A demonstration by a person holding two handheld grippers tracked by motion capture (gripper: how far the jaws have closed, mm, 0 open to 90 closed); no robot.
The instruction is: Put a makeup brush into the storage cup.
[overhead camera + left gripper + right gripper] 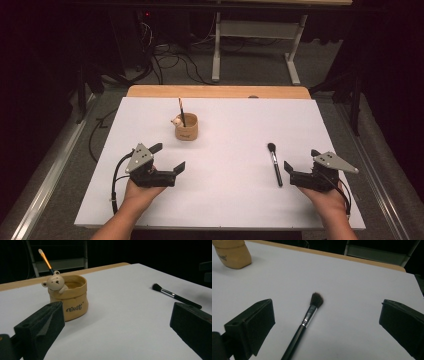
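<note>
— So what does the work rest on?
— White sheet [220,195] over a wooden table [220,92], grey floor and dark room behind, cables and a desk frame [255,35] beyond.
— And the makeup brush [274,163]?
— Black handle, silver ferrule, dark bristles, lying flat just beside the right gripper [300,161], whose jaws stand wide apart with the brush between them in its own view [305,322].
— Anything else?
— A tan bear pot [186,127] holding an orange-handled brush [181,111], ahead of the left gripper [168,157], also spread open. Nothing between them.
</note>
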